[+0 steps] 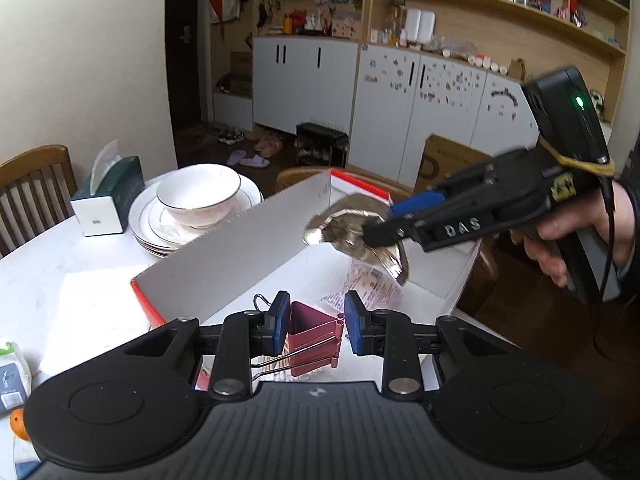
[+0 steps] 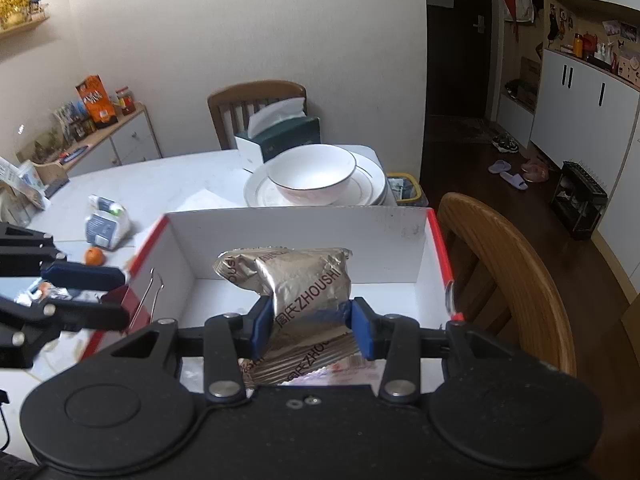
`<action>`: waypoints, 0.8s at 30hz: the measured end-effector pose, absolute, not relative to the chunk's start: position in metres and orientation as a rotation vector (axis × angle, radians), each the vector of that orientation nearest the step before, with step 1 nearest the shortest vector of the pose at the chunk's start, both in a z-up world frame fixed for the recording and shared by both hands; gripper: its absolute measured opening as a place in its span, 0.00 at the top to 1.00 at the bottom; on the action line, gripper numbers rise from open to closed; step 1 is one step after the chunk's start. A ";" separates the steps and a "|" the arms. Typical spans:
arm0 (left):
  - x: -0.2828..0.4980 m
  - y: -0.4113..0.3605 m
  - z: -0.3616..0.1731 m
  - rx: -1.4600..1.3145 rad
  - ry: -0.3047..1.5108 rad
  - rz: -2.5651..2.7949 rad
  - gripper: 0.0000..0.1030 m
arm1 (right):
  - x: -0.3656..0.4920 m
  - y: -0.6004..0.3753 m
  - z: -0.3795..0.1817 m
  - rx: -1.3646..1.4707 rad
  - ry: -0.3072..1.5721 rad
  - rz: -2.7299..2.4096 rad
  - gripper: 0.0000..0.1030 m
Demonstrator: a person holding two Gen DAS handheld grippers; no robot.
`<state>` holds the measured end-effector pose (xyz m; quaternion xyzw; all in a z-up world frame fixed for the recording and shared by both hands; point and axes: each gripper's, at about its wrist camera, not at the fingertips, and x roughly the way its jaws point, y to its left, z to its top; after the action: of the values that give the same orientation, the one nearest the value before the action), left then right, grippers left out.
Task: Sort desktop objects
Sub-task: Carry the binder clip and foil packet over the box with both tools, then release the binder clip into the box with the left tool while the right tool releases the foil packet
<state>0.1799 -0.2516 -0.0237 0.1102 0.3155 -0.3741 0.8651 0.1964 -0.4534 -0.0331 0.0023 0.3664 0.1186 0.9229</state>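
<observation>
Though hidden leftward, orange (rightward).

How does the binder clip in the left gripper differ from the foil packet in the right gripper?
The binder clip is dark red, rigid and angular; the foil packet is gold, soft and crumpled. The clip has wire handles; the packet carries printed letters. The clip looks smaller than the packet. Both are gripped between blue pads and held over the white box.

place: somebody's home, dining area
table: stacked plates, bowl, tissue box
floor: slippers by door
wall: cluttered shelves
</observation>
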 end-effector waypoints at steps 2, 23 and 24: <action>0.184 -0.257 -0.029 0.249 0.677 -0.786 0.73 | 0.204 -0.455 -0.037 -0.024 0.759 0.242 0.61; 0.211 -0.303 -0.072 0.437 0.773 -0.797 0.73 | 0.256 -0.422 -0.078 -0.369 0.909 0.298 0.61; 0.212 -0.305 -0.073 0.445 0.780 -0.797 0.73 | 0.259 -0.421 -0.080 -0.377 0.917 0.297 0.61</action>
<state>0.2122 -0.3053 -0.0732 0.2092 0.3668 -0.3751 0.8252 0.2586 -0.4207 -0.0800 -0.1804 0.4384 0.1420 0.8690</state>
